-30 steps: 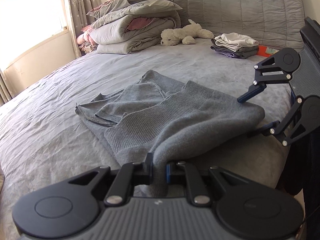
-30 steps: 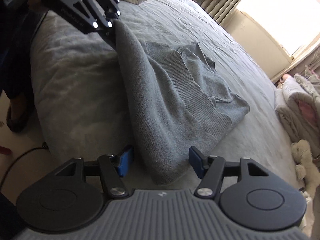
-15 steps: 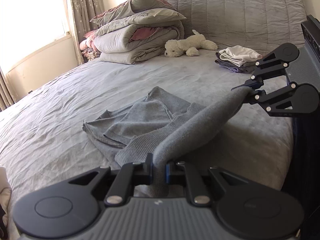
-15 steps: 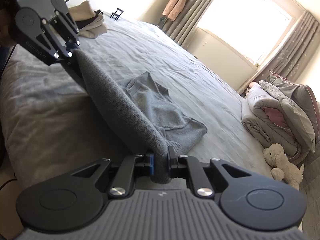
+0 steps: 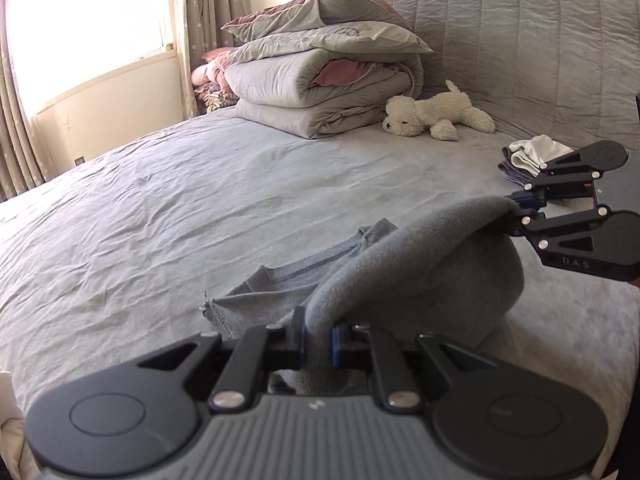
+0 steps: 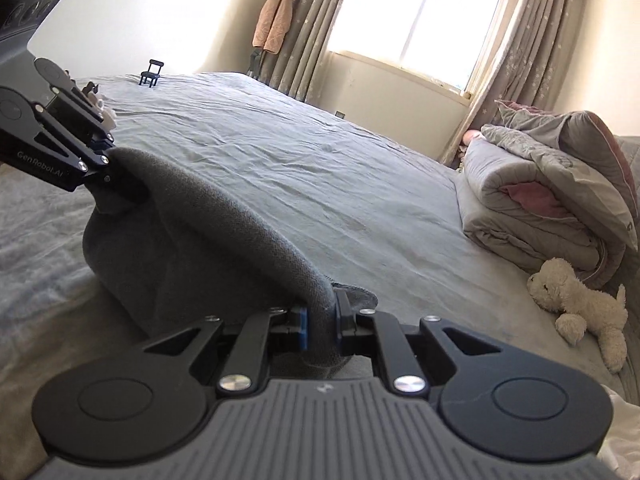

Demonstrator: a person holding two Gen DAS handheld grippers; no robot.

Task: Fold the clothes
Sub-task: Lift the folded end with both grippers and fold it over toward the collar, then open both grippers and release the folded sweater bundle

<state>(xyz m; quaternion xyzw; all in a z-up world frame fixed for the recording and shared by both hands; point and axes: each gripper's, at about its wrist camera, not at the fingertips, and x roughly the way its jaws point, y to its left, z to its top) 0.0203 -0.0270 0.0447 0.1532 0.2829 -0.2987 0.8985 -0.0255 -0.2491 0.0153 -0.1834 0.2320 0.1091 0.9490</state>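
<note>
Grey bedding covers the bed [image 5: 168, 208], which carries one grey sweater [image 5: 420, 264], one folded duvet stack [image 5: 328, 92], one plush dog [image 5: 436, 114] and one small pile of folded clothes [image 5: 524, 156]. Two grippers hold the sweater: the left gripper [image 5: 318, 340] and right gripper [image 6: 322, 326] each have their fingers pinched on its fabric. Its raised fold runs from 6 toward 2 o'clock in the left view. Compared with half a second ago, more cloth hangs lifted off the bed.

- A bedroom in a home: a wide bed [image 5: 200, 208] with a grey sheet and a quilted headboard [image 5: 500, 40].
- Folded duvets [image 5: 320, 92] and a plush toy dog [image 5: 436, 114] lie near the headboard.
- A curtained window [image 6: 416, 12]; possibly a garment [image 6: 272, 20] hangs beside it.
</note>
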